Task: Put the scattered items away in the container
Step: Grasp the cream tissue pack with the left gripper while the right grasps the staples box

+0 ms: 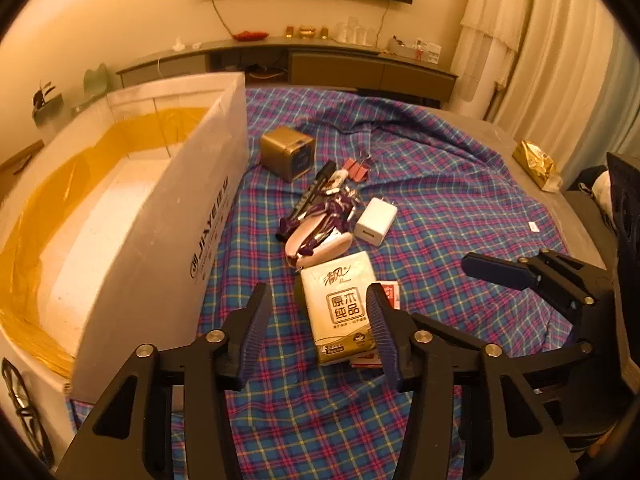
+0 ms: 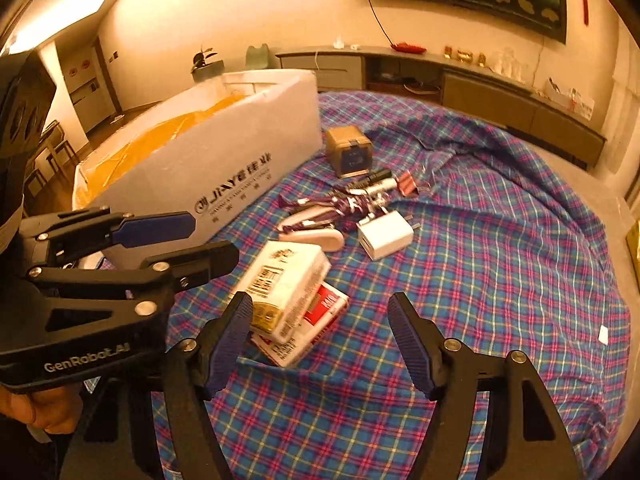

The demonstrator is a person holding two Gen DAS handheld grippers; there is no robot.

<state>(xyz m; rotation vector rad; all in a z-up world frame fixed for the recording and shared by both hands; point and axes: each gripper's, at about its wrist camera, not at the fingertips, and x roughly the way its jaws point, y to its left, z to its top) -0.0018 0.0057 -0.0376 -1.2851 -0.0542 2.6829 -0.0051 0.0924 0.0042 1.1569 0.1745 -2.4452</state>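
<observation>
Tissue pack (image 1: pixel 340 306): lies at 12 o'clock of my left gripper (image 1: pixel 320 332), propped on a red box (image 2: pixel 320 312).
Container (image 1: pixel 132 216): white foam box at my 10 o'clock, empty as far as I see.
Tongs: both wide, holding nothing; right gripper (image 2: pixel 320 344) hovers beside.
Approach: I would straddle the pack's narrow sides, squeeze gently, lift clear of the wall.
Charger (image 1: pixel 376 222): waits at 1 o'clock.

Pretty dim, warm orange indoor light with a bright ceiling glow at 10 o'clock in the right view, heavy fisheye bending, dark vignetted corners, soft overall focus.
</observation>
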